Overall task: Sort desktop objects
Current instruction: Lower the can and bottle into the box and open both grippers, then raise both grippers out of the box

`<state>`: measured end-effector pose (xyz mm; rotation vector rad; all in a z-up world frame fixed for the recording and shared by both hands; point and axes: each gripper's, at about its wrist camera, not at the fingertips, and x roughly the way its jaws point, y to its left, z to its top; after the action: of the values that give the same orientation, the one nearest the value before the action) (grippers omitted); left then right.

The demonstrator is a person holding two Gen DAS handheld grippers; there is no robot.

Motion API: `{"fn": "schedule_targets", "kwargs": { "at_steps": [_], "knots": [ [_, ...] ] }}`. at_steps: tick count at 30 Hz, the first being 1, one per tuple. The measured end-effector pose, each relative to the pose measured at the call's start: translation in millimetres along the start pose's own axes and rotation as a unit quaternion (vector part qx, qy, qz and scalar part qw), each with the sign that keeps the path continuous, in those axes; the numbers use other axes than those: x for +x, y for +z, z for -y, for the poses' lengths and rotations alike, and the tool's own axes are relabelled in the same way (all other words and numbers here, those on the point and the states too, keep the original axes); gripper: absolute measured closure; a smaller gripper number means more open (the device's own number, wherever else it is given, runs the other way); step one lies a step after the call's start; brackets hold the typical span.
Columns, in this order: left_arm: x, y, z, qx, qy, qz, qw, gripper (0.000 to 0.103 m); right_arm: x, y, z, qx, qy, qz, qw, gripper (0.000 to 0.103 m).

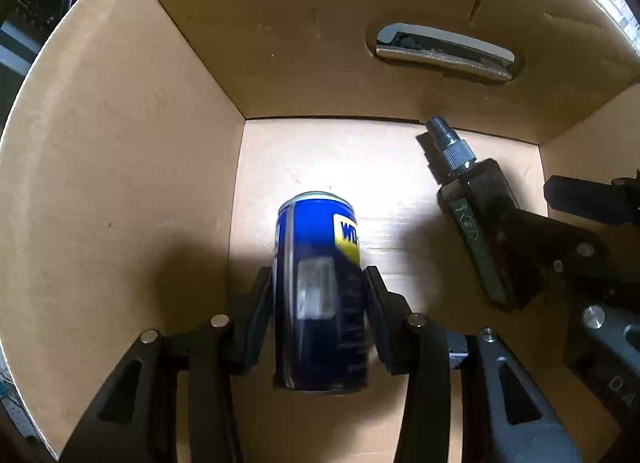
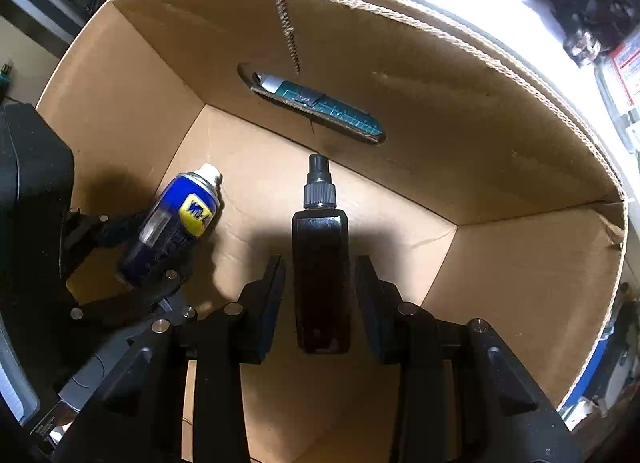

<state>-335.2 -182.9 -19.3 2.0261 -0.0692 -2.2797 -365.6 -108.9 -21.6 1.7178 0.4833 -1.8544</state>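
Inside cardboard box: left gripper pinches blue spray can, right gripper pinches dark spray bottle; both lie lengthwise between jaws, nozzles pointing away.

Your left gripper points down into the cardboard box, pads pressed on both sides of the blue and yellow spray can. To its right, your right gripper holds a dark spray bottle, nozzle toward the far wall; the handle slot is cut in that wall
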Motion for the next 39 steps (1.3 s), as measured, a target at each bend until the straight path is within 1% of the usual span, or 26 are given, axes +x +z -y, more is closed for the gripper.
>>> {"fn": "schedule_targets", "kwargs": {
  "at_steps": [3, 7, 9, 10, 13, 16, 17, 18, 20, 23, 25, 28, 30, 32, 33, 35, 39],
  "knots": [
    [-7.9, 0.4, 2.6, 0.012, 0.013, -0.001, 0.9998, 0.058, -4.9, -2.3, 1.5, 0.002, 0.005, 0.005, 1.000, 0.068],
    [-23.3, 2.1, 4.2, 0.020, 0.023, 0.013, 0.9994, 0.058, -10.1, -5.6, 2.3, 0.002, 0.010, 0.012, 1.000, 0.068],
    [-34.4, 2.2, 4.0, 0.023, 0.022, 0.027, 0.9991, 0.058, -15.7, -9.0, 2.0, 0.000, 0.012, 0.014, 1.000, 0.064],
    [-40.1, 2.2, 3.8, 0.024, 0.022, 0.034, 0.9989, 0.058, -18.5, -10.3, 1.3, 0.000, 0.013, 0.015, 1.000, 0.064],
    [-62.3, 3.0, 1.9, 0.024, 0.033, 0.058, 0.9975, 0.058, -32.3, -14.5, 2.0, -0.003, 0.007, 0.028, 1.000, 0.062],
    [-83.4, 3.4, -0.4, 0.019, 0.042, 0.080, 0.9958, 0.057, -53.6, -20.0, 5.1, -0.004, 0.004, 0.050, 0.999, 0.060],
    [-92.9, 3.2, -0.7, 0.019, 0.043, 0.089, 0.9949, 0.057, -64.2, -14.3, -6.6, -0.007, 0.004, 0.055, 0.998, 0.059],
    [-100.5, 3.2, -0.6, 0.021, 0.042, 0.097, 0.9941, 0.057, -69.8, -11.7, -9.6, -0.008, 0.004, 0.059, 0.998, 0.059],
    [-116.8, 2.4, 0.0, 0.024, 0.044, 0.114, 0.9922, 0.057, -80.8, -20.0, -9.1, -0.012, 0.003, 0.075, 0.997, 0.057],
    [-141.6, -4.4, 1.3, 0.020, 0.043, 0.136, 0.9896, 0.057, -91.0, -26.5, -14.7, -0.016, 0.002, 0.097, 0.995, 0.057],
    [-145.2, -13.3, 8.1, 0.021, 0.041, 0.147, 0.9881, 0.056, -98.2, -28.0, -13.3, -0.018, 0.007, 0.113, 0.993, 0.057],
    [-141.0, -24.2, 28.4, 0.023, 0.043, 0.164, 0.9853, 0.046, -108.0, -35.6, -19.5, -0.020, 0.006, 0.129, 0.991, 0.056],
    [-135.8, -28.4, 41.2, 0.024, 0.048, 0.175, 0.9832, 0.045, -114.5, -39.1, -26.1, -0.022, 0.008, 0.137, 0.990, 0.055],
    [-113.2, -34.2, 35.7, 0.023, 0.049, 0.181, 0.9819, 0.044, -121.5, -44.4, -26.3, -0.023, 0.009, 0.146, 0.989, 0.055],
    [-107.9, -39.2, 30.1, 0.022, 0.048, 0.184, 0.9815, 0.044, -126.0, -48.4, -26.7, -0.024, 0.010, 0.151, 0.988, 0.055],
    [-106.4, -47.7, 24.9, 0.018, 0.047, 0.194, 0.9798, 0.044, -130.4, -55.1, -27.1, -0.027, 0.012, 0.159, 0.987, 0.055],
    [-121.1, -60.4, 23.0, 0.012, 0.052, 0.211, 0.9761, 0.043, -148.8, -70.7, -31.5, -0.035, 0.015, 0.180, 0.983, 0.055]
  ]
}}
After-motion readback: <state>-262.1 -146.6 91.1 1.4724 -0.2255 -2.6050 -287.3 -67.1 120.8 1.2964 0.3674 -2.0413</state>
